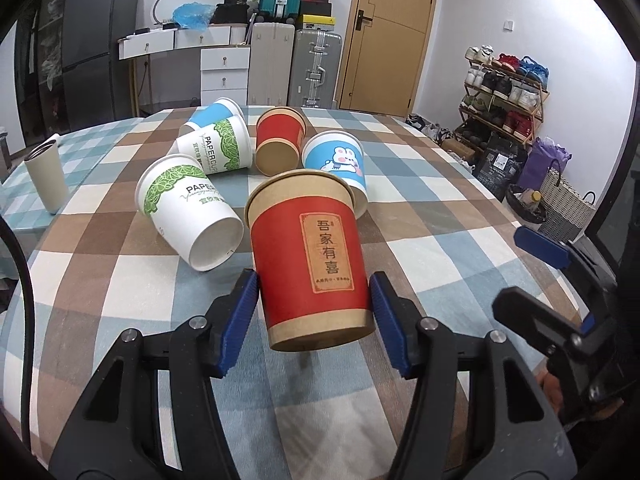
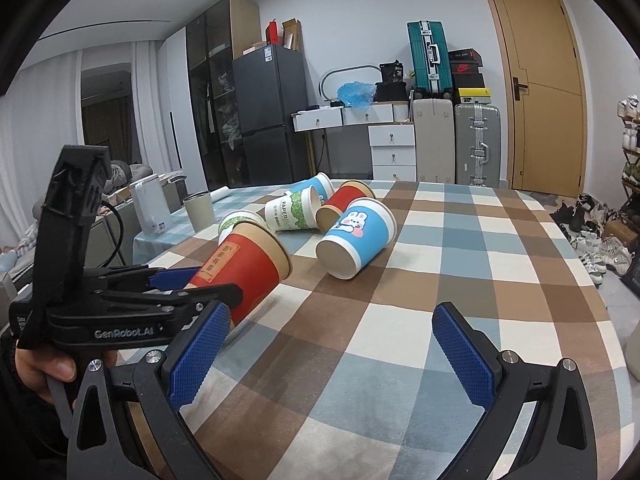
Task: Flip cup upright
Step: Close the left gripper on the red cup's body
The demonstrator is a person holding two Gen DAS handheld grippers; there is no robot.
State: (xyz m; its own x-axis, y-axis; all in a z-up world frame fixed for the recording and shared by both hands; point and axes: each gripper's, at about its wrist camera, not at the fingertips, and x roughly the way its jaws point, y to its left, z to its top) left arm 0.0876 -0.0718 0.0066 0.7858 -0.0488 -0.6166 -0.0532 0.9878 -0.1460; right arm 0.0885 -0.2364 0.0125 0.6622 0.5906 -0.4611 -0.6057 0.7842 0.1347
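Note:
My left gripper (image 1: 314, 320) is shut on a red and brown paper cup (image 1: 310, 256) and holds it tilted above the checked tablecloth (image 1: 440, 216), mouth pointing away. The same cup (image 2: 244, 268) and the left gripper (image 2: 176, 284) show at the left of the right wrist view. My right gripper (image 2: 332, 354) is open and empty over the near part of the table. Several other paper cups lie on their sides: a blue rabbit cup (image 1: 340, 164) (image 2: 356, 236), a second red cup (image 1: 278, 142) (image 2: 344, 204), and green-print white cups (image 1: 188, 212).
A grey tumbler (image 1: 44, 176) stands upright at the table's left edge. A white kettle (image 2: 150, 208) stands beyond it. Suitcases (image 2: 476, 144), drawers and a door stand behind the table; a shoe rack (image 1: 504, 96) is at the right.

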